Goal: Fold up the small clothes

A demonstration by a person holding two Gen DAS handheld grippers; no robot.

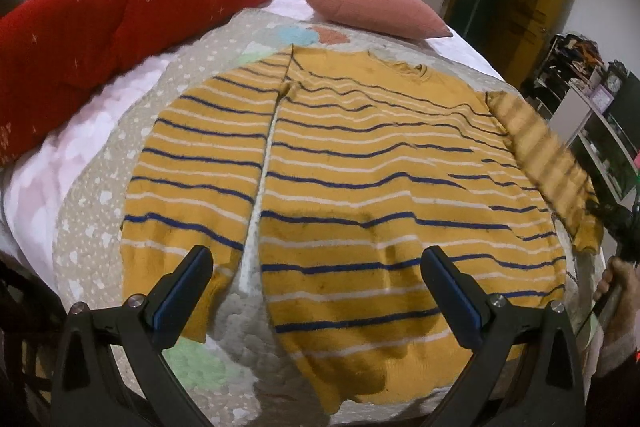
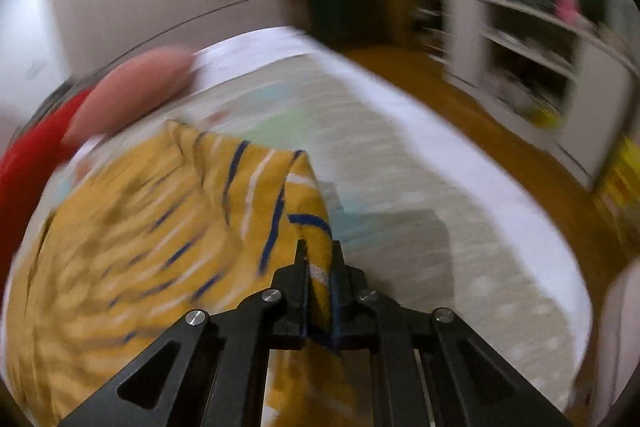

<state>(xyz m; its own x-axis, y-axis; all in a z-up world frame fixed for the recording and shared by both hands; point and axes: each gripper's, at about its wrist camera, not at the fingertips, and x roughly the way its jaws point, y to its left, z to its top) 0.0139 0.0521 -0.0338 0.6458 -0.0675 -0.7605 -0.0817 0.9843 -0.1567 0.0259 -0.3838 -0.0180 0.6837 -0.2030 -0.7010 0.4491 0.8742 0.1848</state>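
Sweater [image 1: 360,155] lies flat on the bed [image 1: 80,155] ahead of my spread left hand-held gripper [image 1: 316,291], its right sleeve [image 2: 304,195] pinched in my right hand-held gripper [image 2: 320,263].

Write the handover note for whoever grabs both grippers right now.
Left gripper: open, hovering above the hem of the striped sweater, holding nothing.
Right gripper: shut on the sweater's right sleeve, lifted off the bed cover.
Sweater: spread flat on the cover, left sleeve lying alongside the body.
Done: right sleeve gripped.
Left: fold that sleeve in, then fold the body.
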